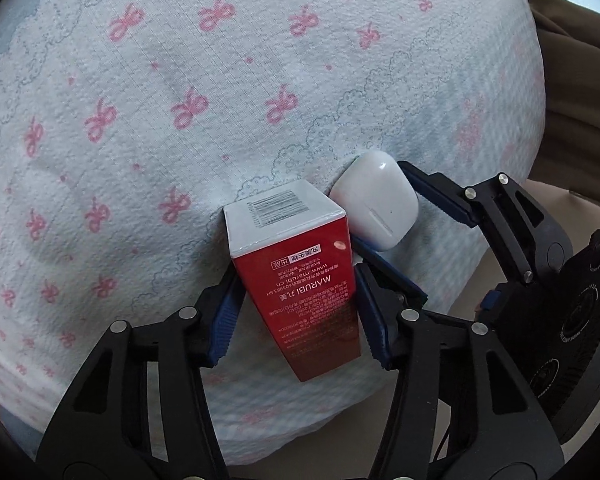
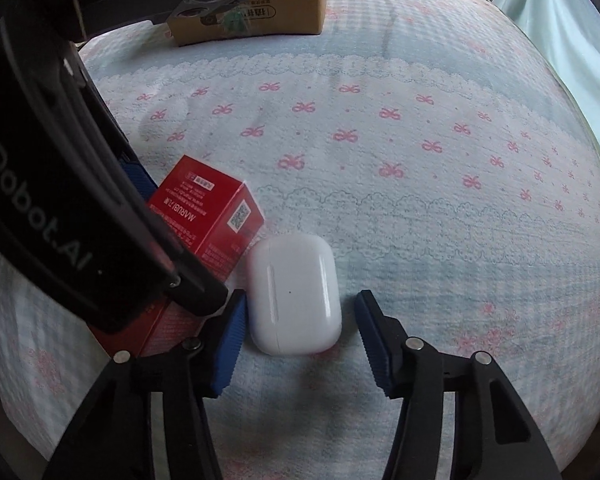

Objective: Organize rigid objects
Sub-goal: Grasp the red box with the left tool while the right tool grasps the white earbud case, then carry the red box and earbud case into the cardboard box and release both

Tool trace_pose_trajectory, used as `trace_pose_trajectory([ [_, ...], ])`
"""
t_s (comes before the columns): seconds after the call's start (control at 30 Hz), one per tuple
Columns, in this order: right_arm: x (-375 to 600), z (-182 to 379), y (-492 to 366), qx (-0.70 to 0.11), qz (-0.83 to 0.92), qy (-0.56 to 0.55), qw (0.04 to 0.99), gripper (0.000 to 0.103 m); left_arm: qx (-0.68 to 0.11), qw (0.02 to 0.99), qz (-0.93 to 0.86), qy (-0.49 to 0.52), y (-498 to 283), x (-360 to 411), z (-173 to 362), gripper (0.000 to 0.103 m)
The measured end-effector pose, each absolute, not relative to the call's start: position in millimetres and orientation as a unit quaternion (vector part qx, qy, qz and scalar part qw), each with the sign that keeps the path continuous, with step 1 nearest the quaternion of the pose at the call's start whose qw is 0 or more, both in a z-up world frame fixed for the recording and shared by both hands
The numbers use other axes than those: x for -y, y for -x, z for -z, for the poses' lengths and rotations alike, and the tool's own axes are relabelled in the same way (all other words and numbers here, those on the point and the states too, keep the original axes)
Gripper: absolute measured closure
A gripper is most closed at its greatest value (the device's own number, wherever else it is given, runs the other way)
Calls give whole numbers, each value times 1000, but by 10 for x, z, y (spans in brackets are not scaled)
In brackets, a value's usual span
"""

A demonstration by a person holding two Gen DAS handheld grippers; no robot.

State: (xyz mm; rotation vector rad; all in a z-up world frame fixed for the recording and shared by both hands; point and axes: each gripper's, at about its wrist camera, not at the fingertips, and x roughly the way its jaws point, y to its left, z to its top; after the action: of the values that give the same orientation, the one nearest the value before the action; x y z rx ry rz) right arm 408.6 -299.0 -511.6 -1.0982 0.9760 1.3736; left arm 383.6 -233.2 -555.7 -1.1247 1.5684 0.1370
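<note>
A red MARUBI box [image 1: 296, 280] with a white barcode end lies on the bow-patterned bedspread [image 1: 180, 120]. My left gripper [image 1: 296, 312] straddles it, its blue pads a little apart from the box sides. A white earbud case [image 1: 374, 206] lies right beside the box. My right gripper [image 2: 298, 336] is open around that white earbud case [image 2: 294, 294], its left pad almost touching it and the right pad apart. The red box [image 2: 208, 220] also shows in the right wrist view, partly hidden by the left gripper's body.
A cardboard box [image 2: 256, 12] stands on the bedspread [image 2: 420, 200] at the far side in the right wrist view. Brown fabric [image 1: 580, 80] lies beyond the bed's edge in the left wrist view. Pale green cloth [image 2: 572, 40] hangs at the far right.
</note>
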Motion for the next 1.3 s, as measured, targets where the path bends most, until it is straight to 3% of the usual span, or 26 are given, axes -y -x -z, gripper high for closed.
trace_pose_trajectory([
  [0.33,2907,5118,-4088,-429,-543,453,562,62,-662,583,-43,469,-3565,2109,5418,58],
  [0.73,2927,4749,-4155,-475,-450,363,663,62,-654,662,-27,364,-3318,1590,4905,60],
  [0.9,2957,4333,-4051,-483,-409,321,705,62,-632,695,-12,343,-3201,1330,4489,60],
  [1.3,2693,2802,-3498,-461,-318,220,799,62,-549,775,29,310,-3064,763,2916,60],
])
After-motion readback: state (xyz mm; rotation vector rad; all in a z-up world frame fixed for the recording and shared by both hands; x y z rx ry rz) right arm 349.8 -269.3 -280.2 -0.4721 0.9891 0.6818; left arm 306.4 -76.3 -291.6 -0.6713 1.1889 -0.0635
